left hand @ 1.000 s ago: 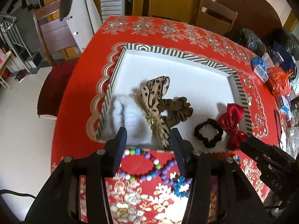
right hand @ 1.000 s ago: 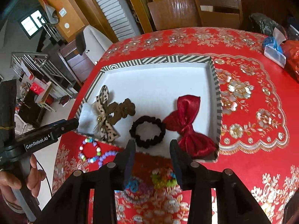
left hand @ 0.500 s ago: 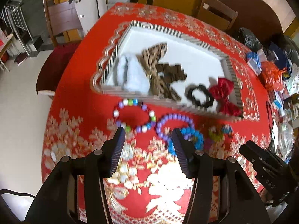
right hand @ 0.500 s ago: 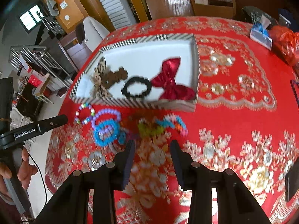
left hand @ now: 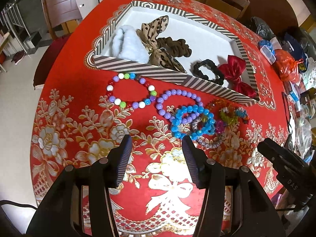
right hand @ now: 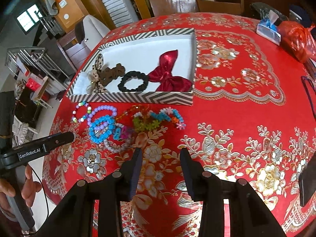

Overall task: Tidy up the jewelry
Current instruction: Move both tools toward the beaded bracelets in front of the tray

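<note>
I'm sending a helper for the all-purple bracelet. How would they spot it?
Find the striped tray on the red tablecloth; bracelets lie before its near wall. The purple bracelet is second from the left, its lilac beads all one colour, overlapped by blue beads.

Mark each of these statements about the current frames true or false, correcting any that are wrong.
1. The red bow lies inside the striped box. True.
2. The black scrunchie sits on the tablecloth outside the box. False: it lies in the box, beside the red bow.
3. The left hand-held gripper is shut on the blue bead bracelet. False: its fingers are apart and hold nothing.
4. The bead bracelets lie on the tablecloth in front of the box. True.
5. The right hand-held gripper is open and empty. True.
</note>
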Demonstrator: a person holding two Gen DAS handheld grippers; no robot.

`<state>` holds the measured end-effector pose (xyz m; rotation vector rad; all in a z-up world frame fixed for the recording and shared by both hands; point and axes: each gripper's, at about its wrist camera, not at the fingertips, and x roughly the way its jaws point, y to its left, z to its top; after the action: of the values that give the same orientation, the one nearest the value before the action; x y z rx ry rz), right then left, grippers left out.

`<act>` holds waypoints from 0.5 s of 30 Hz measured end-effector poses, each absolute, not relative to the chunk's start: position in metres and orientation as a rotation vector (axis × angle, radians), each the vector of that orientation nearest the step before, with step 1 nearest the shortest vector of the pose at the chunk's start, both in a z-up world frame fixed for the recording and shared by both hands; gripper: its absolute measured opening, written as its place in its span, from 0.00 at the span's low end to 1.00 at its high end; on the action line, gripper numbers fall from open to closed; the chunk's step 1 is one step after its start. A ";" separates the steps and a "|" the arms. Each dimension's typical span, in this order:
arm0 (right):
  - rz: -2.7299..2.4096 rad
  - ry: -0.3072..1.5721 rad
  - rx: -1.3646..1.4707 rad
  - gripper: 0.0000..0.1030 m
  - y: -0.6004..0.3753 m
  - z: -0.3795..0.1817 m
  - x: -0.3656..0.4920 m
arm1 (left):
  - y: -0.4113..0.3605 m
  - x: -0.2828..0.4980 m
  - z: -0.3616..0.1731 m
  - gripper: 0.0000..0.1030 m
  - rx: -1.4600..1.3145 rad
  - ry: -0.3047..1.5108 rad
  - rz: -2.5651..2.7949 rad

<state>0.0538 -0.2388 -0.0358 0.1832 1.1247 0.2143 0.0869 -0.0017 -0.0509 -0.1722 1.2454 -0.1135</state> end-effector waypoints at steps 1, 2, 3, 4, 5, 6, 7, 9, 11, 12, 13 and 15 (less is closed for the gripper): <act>0.212 1.125 0.189 0.36 -0.241 -0.036 0.054 | -0.002 0.087 -0.051 0.50 -0.174 1.246 -0.115; 0.210 1.125 0.190 0.36 -0.242 -0.037 0.054 | -0.003 0.088 -0.052 0.50 -0.175 1.248 -0.116; 0.205 1.125 0.189 0.36 -0.243 -0.037 0.054 | -0.003 0.088 -0.053 0.50 -0.178 1.250 -0.117; 0.202 1.125 0.191 0.36 -0.244 -0.037 0.054 | -0.003 0.089 -0.054 0.50 -0.184 1.257 -0.117; 0.201 1.125 0.196 0.36 -0.245 -0.037 0.054 | -0.003 0.089 -0.056 0.50 -0.191 1.261 -0.116; 0.200 1.124 0.201 0.36 -0.246 -0.037 0.053 | -0.003 0.091 -0.057 0.50 -0.199 1.266 -0.116; 0.199 1.125 0.202 0.36 -0.247 -0.037 0.052 | -0.003 0.092 -0.058 0.50 -0.207 1.270 -0.115; 0.195 1.129 0.202 0.36 -0.249 -0.038 0.051 | -0.004 0.093 -0.061 0.50 -0.211 1.274 -0.113; 0.192 1.131 0.206 0.36 -0.251 -0.039 0.050 | -0.007 0.095 -0.063 0.50 -0.218 1.278 -0.114; 0.190 1.131 0.209 0.36 -0.253 -0.039 0.050 | -0.008 0.096 -0.064 0.50 -0.223 1.280 -0.114; 0.190 1.131 0.210 0.36 -0.253 -0.039 0.049 | -0.010 0.097 -0.065 0.50 -0.228 1.281 -0.114; 0.192 1.128 0.210 0.36 -0.255 -0.037 0.049 | -0.012 0.098 -0.066 0.50 -0.228 1.282 -0.114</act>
<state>0.0490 -0.2547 -0.0374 0.2098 1.1279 0.1918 0.0980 -0.0124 -0.0658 -0.2277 1.2824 -0.1145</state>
